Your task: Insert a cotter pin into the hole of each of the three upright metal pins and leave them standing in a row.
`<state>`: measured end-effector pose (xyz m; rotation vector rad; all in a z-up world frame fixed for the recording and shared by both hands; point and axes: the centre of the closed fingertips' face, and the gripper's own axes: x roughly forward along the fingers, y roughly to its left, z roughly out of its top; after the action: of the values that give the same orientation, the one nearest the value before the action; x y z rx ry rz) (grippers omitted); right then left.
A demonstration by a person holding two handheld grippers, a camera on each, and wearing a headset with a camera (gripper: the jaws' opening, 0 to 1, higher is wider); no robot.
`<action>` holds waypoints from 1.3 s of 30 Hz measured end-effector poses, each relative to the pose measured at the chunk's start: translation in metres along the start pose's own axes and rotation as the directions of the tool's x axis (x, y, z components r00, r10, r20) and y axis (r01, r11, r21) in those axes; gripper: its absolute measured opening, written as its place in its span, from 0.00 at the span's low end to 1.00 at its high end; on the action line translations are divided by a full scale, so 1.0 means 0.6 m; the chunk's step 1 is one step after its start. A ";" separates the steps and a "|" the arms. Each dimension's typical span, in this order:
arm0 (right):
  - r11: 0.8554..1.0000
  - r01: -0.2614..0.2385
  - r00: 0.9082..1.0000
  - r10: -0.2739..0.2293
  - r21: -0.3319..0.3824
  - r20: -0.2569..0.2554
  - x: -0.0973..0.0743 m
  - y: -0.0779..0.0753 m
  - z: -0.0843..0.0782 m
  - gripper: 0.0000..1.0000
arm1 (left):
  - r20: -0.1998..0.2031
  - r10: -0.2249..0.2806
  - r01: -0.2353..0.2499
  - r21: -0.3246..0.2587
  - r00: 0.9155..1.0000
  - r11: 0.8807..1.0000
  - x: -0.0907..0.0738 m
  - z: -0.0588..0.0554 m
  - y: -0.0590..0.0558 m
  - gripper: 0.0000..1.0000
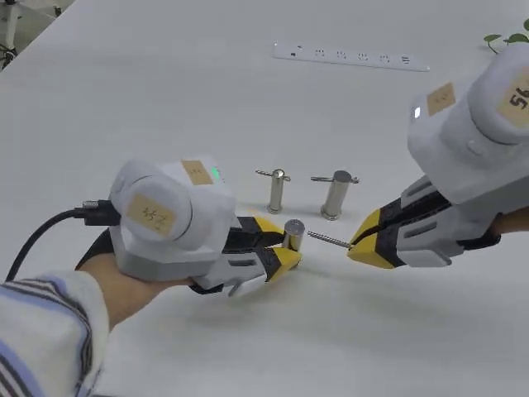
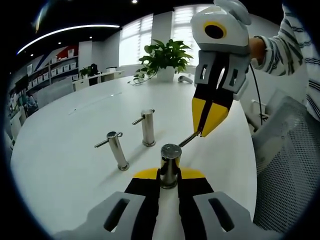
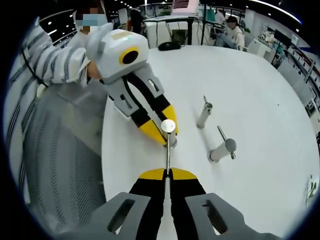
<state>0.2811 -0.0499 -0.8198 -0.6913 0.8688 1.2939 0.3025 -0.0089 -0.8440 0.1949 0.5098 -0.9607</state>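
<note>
The third and last insertion is under way. The two finished pins (image 1: 276,192) (image 1: 335,196) stand upright side by side on the desk (image 1: 165,99), each with a cotter pin through its head, at about 12 o'clock from the work in the head view. The left gripper (image 1: 285,246) has its fingers (image 2: 145,174) pinching the third metal pin (image 1: 293,231) low on the shaft, holding it upright on the desk. From 3 o'clock the right gripper (image 1: 361,242) comes in, its fingers (image 3: 152,175) pressed together on the tail of a cotter pin (image 1: 328,240) whose free tip meets the pin just under the head — whether it has entered the hole cannot be told. The next move probably calls for a straight push along the cotter pin's own line, with the left gripper bracing the shaft against twisting. Then both can let go, leaving the pin upright in line with the other two.
</note>
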 end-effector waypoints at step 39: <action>0.996 0.033 0.999 -0.032 -0.086 0.006 0.018 -0.015 0.006 0.03 | -0.012 -0.006 0.006 -0.010 1.000 1.000 -0.001 -0.002 0.001 0.11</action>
<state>0.2909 -0.0424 -0.8273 -0.7665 0.7986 1.3093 0.3023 -0.0076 -0.8448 0.1899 0.5265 -0.9631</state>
